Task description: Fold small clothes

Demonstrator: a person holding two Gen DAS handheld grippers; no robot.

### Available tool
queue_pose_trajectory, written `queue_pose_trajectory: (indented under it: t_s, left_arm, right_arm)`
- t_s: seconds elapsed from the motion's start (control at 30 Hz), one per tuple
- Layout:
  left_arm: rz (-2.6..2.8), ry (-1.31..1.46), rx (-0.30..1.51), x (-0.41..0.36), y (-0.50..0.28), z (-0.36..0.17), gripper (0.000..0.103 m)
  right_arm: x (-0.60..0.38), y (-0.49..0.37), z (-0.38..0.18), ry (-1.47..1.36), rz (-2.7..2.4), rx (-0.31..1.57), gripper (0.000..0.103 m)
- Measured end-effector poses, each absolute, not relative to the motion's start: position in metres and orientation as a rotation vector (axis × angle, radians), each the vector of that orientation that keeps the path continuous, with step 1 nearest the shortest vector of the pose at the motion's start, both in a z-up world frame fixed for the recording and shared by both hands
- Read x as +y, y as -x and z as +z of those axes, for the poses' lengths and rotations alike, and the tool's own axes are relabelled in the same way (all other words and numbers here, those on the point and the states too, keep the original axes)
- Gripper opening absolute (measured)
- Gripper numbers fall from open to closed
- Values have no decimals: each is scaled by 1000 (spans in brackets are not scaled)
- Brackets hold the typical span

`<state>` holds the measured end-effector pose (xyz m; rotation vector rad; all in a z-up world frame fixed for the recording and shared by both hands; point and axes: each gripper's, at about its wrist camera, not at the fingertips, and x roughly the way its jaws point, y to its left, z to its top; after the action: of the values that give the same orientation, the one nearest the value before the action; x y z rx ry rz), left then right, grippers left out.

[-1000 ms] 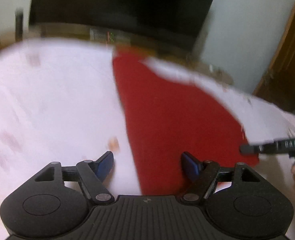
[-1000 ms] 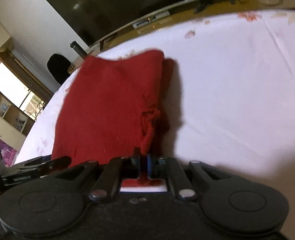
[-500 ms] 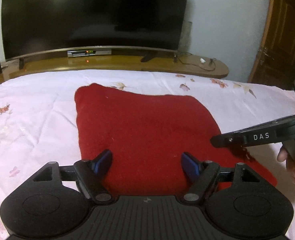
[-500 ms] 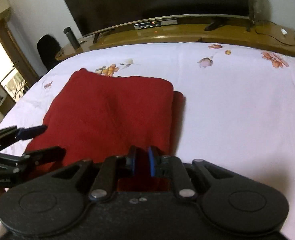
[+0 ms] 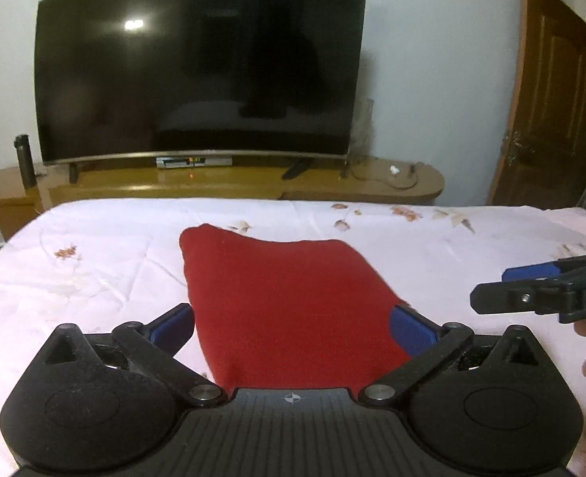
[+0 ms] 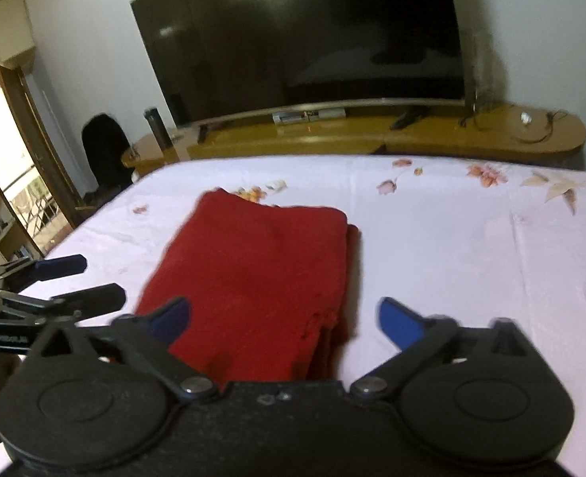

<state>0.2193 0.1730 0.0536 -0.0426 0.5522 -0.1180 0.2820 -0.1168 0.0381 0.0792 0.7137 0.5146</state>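
Cloth (image 5: 293, 310), red and folded into a rough rectangle, lies on the bed (image 5: 94, 270) toward the middle of its near half, well in from the far edge that faces the TV (image 5: 197, 67) and its stand (image 5: 213, 185). In the right wrist view it shows stacked layers: a top panel with a second layer peeking out along its right side, and a slightly ragged near-right corner. The surface is a soft, fuzzy knit with no sharp creases; the far left corner bulges a little.

The left gripper (image 5: 293, 328) has its jaws opening, wide apart, with the cloth seen between the fingers but below them, not pinched. The right gripper (image 6: 285, 318) is likewise opening, its pads clear of the fabric; the cloth's near-right corner sits under the gap.

The step looks like a let-go after a fold, so the job may be nearly finished. To do it well, I would lift both grippers straight away so no finger drags the top layer, then check that the edges line up. If the right-hand layer still sticks out, a light nudge toward the left edge of the bed should square it.
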Motion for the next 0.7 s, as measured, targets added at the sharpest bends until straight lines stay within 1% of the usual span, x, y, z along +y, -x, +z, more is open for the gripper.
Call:
queue_pose_trajectory:
  t_s: [0.2,0.5,0.7]
  left_arm:
    - [-81,105,517,174,-144,74,103]
    - [-61,122,483,151,-30,97,103]
    - [-56,125,438,131,29,113,103]
  right_arm:
    - [-122,-222,69,-42,458,643,103]
    - [-154,-126,89,-38,409,583,103]
    - [-169,-67,102,3,367,520,103]
